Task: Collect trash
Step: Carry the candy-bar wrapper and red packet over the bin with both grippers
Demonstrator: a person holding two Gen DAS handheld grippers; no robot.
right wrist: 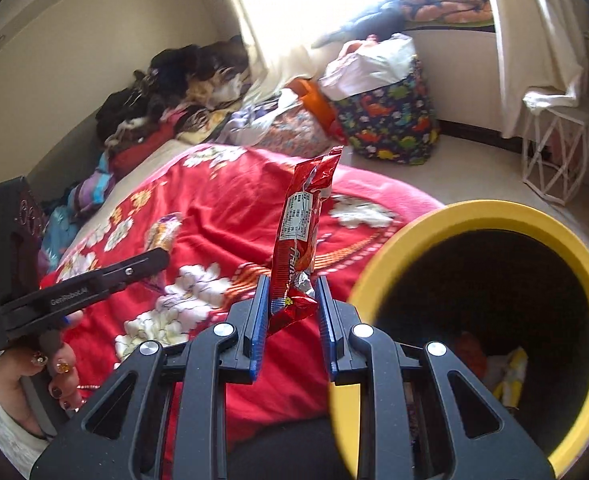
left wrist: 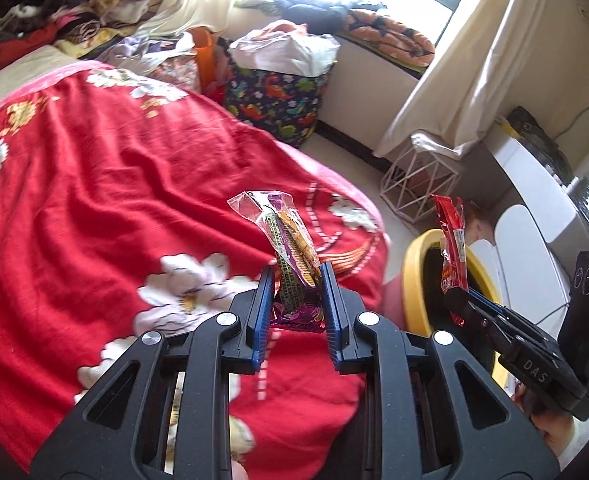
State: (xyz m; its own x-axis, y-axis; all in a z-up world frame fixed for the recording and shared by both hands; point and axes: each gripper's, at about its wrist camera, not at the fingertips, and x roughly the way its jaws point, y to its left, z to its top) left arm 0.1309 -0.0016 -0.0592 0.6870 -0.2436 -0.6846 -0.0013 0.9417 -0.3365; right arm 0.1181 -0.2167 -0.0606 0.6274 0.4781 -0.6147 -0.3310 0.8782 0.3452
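My left gripper (left wrist: 297, 270) is shut on a clear and purple snack wrapper (left wrist: 290, 248), which stands upright above the red flowered blanket (left wrist: 94, 184). The right gripper (right wrist: 293, 280) is shut on a red snack wrapper (right wrist: 304, 224), held up just left of the yellow-rimmed trash bin (right wrist: 446, 216). In the left wrist view, the right gripper (left wrist: 456, 294) holds the red wrapper (left wrist: 452, 244) over the bin's yellow rim (left wrist: 414, 256). In the right wrist view, the left gripper (right wrist: 162, 256) appears at the left with the clear wrapper (right wrist: 164, 232). Some trash lies in the bin's dark bottom.
A dinosaur-print bag (left wrist: 278, 96) stuffed with white plastic stands on the floor by the window. A white wire basket (left wrist: 418, 180) sits near the curtain. Piled clothes (right wrist: 174, 92) lie at the bed's far end. A white desk (left wrist: 534, 184) is at the right.
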